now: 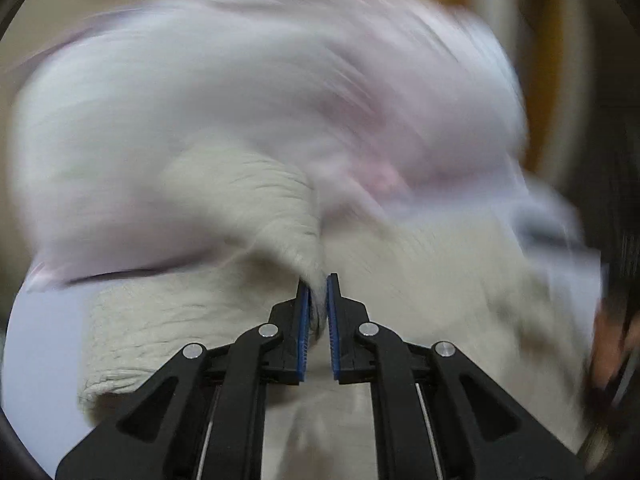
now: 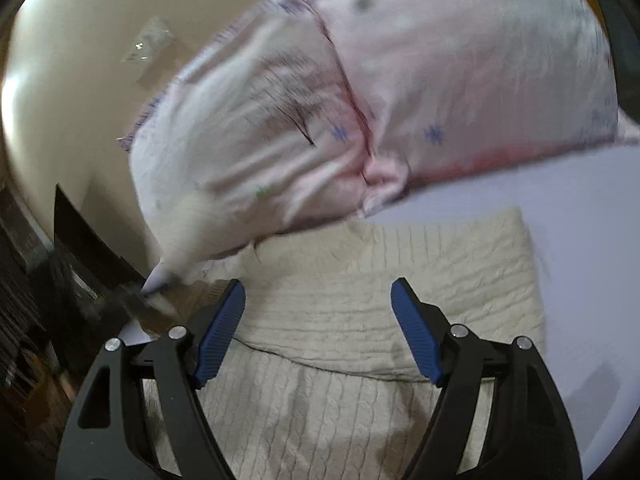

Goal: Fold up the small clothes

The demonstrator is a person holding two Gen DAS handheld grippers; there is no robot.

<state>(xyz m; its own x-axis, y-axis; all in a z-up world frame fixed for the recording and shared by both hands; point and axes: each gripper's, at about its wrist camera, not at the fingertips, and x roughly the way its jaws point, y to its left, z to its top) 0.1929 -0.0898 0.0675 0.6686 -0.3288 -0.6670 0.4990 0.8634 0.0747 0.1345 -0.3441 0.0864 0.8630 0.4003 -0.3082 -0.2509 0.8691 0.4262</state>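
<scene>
A cream knitted sweater (image 2: 360,300) lies on a pale lilac sheet (image 2: 580,220), with one layer folded over another. My left gripper (image 1: 318,304) is shut on a pinched ridge of the cream sweater (image 1: 256,208) and lifts it; this view is heavily motion-blurred. My right gripper (image 2: 318,320) is open and empty, hovering just above the sweater's folded edge, its blue pads (image 2: 222,332) spread wide to either side.
A large pink-and-white pillow (image 2: 400,88) with small blue and green flowers lies right behind the sweater; it also shows, blurred, in the left wrist view (image 1: 280,100). A cream wall (image 2: 80,80) and dark furniture (image 2: 80,248) are at the left.
</scene>
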